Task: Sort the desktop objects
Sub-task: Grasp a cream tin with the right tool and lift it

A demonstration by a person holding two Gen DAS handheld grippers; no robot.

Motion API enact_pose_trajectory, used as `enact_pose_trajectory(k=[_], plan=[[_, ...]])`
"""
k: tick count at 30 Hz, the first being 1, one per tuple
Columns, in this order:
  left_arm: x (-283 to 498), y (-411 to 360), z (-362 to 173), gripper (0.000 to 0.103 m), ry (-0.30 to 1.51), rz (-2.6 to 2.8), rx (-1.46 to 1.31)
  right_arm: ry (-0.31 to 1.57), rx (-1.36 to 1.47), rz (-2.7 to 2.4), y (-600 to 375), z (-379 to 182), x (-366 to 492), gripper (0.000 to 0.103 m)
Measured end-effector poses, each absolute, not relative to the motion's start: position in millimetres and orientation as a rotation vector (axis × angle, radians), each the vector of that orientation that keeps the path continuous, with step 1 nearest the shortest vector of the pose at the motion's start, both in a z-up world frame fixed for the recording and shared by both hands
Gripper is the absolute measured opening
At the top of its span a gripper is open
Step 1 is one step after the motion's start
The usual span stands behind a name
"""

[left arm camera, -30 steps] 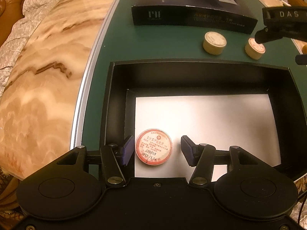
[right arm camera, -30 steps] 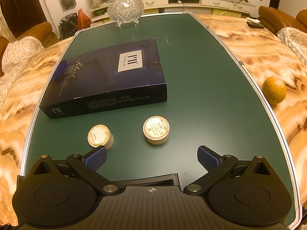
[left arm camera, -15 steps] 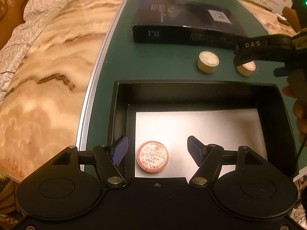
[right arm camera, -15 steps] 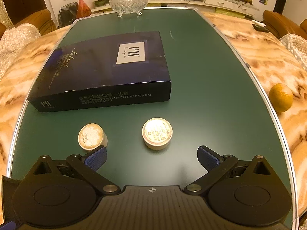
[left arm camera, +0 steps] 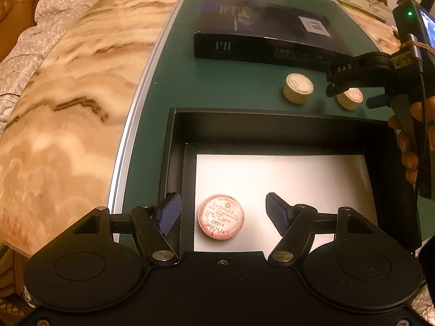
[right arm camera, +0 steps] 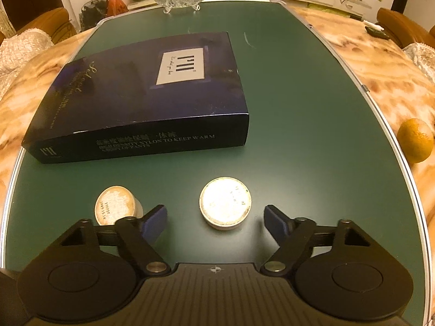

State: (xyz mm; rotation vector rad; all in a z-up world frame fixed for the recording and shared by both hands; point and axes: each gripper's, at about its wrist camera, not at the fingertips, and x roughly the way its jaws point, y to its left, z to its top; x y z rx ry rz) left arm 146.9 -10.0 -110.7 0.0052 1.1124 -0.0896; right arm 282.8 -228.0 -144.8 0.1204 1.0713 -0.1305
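The dark box [right arm camera: 141,103] reads "TO KEEP WARM" along its front edge and "Select" in script on its lid. The round tin [left arm camera: 221,216] in the tray carries "190515". The right gripper [left arm camera: 353,92] is marked "DAS".

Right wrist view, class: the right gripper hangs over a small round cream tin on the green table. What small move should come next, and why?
Probably lower and close on the small round cream tin. The right gripper, whose jaws have just been closing, straddles it without touching, and a red-labelled round tin already lies in the black open box.
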Motion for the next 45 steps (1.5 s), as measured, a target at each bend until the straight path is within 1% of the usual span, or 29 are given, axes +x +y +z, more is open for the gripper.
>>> enact_pose_trajectory(k=[3, 6, 8, 10, 16, 19, 31, 45], plan=[[145.7, -9.4, -110.3, 0.069, 1.113, -0.094, 0.005, 1.071, 0.113, -0.137, -228.4, -146.0, 284.3, 0.077], [145.3, -8.8, -110.7, 0.069, 1.117, -0.098, 0.002, 1.066, 0.103, -0.141, -227.8, -146.5, 285.3, 0.074], [144.4, -8.9, -112.0, 0.069, 1.120, -0.100, 0.003, 1.066, 0.097, -0.143, -227.6, -147.0, 286.2, 0.068], [143.8, -9.0, -113.3, 0.069, 1.124, -0.103, 0.004, 1.071, 0.095, -0.141, -227.3, -148.2, 287.2, 0.066], [142.4, -9.8, -115.5, 0.069, 1.131, -0.111, 0.009, 1.082, 0.103, -0.146, -229.8, -150.3, 288.2, 0.049], [141.6, -10.2, -115.7, 0.070, 1.132, -0.112, 0.011, 1.081, 0.101, -0.150, -231.3, -150.0, 288.7, 0.045], [140.1, -12.6, -114.8, 0.071, 1.133, -0.114, 0.018, 1.067, 0.102, -0.134, -230.9, -140.8, 281.1, 0.044], [122.8, -12.0, -99.6, 0.071, 1.106, -0.126, -0.004, 1.018, 0.133, -0.062, -226.4, -82.6, 228.1, 0.044]])
